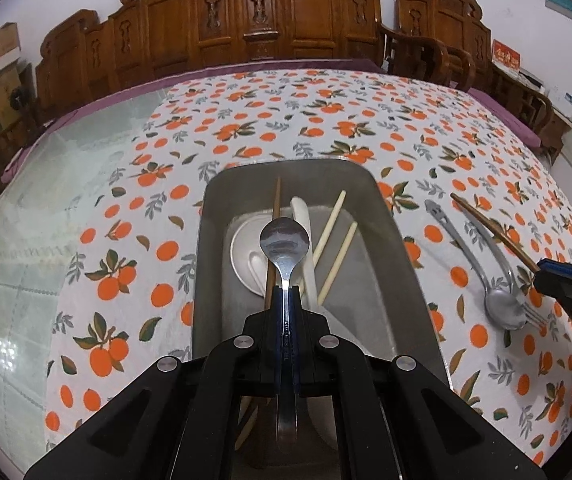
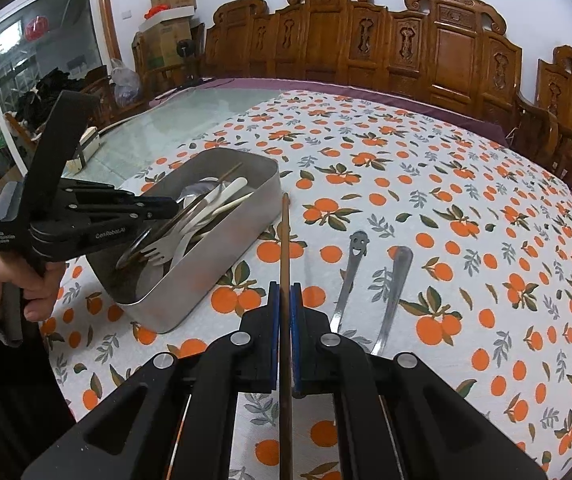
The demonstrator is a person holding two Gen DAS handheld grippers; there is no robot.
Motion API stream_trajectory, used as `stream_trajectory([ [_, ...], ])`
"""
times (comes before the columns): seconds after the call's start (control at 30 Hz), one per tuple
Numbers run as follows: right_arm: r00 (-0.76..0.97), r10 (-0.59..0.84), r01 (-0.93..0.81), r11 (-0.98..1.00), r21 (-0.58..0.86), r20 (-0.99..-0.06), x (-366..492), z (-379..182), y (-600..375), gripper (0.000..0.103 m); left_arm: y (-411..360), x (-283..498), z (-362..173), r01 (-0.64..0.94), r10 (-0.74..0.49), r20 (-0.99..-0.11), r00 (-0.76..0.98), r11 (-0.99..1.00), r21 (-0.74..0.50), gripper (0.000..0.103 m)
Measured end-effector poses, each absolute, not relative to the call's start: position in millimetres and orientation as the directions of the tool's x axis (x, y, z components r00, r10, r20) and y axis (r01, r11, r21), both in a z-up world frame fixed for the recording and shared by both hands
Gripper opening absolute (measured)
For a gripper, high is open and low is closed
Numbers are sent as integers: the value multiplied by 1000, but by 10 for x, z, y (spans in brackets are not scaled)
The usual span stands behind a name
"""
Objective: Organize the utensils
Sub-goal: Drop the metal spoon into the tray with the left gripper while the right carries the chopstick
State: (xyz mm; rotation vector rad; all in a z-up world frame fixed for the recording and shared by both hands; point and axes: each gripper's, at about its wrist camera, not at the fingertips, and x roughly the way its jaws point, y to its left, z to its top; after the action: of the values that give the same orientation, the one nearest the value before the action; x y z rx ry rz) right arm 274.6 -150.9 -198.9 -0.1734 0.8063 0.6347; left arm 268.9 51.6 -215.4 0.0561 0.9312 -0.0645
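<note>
My left gripper (image 1: 285, 289) is shut on a steel spoon (image 1: 285, 240) and holds it above the metal tray (image 1: 402, 280). The tray holds cream chopsticks (image 1: 336, 252), a brown chopstick (image 1: 276, 204), a white spoon (image 1: 306, 232) and a fork (image 2: 158, 249). My right gripper (image 2: 285, 285) is shut on a brown chopstick (image 2: 285, 240), right of the tray (image 2: 214, 272). A smiley-handled steel spoon (image 2: 348, 276) and a steel fork (image 2: 396, 284) lie on the cloth to its right. The left gripper shows over the tray in the right wrist view (image 2: 166, 209).
The table carries an orange-print cloth (image 1: 286, 120) with bare glass top (image 1: 46, 220) to the left. Carved wooden chairs (image 1: 266, 20) line the far edge. My right gripper shows at the right edge of the left wrist view (image 1: 566, 284).
</note>
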Motion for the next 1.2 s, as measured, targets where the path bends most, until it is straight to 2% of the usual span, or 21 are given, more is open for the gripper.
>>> stream_trajectory([
  [0.17,512,457,-593,801,85,-727,2734,-2042,-1470,6,505,2659,-2170,100,-46,-801,596,995,17,3],
  [0.3,513,455,-591,802,85,-728,2730,-2057,-1457,6,538,2608,-2112,97,-53,-788,613,995,9,20],
  [0.37,514,454,-589,803,86,-728,2730,-2054,-1452,6,564,2588,-2070,92,-51,-781,623,996,8,25],
  [0.43,516,455,-588,804,86,-726,2718,-2046,-1447,6,584,2572,-2033,86,-48,-773,633,996,8,37],
  [0.63,527,465,-586,805,92,-712,2662,-1975,-1424,6,655,2519,-1899,77,-42,-737,675,997,14,66],
  [0.73,530,471,-585,805,97,-705,2634,-1937,-1401,6,703,2497,-1840,68,-31,-720,694,997,23,84],
  [0.83,532,474,-587,804,98,-702,2609,-1898,-1361,6,767,2490,-1799,66,-33,-708,706,998,19,90],
  [1.2,529,469,-606,792,73,-707,2546,-1734,-1026,6,1053,2455,-1615,40,-35,-671,740,999,-7,91],
])
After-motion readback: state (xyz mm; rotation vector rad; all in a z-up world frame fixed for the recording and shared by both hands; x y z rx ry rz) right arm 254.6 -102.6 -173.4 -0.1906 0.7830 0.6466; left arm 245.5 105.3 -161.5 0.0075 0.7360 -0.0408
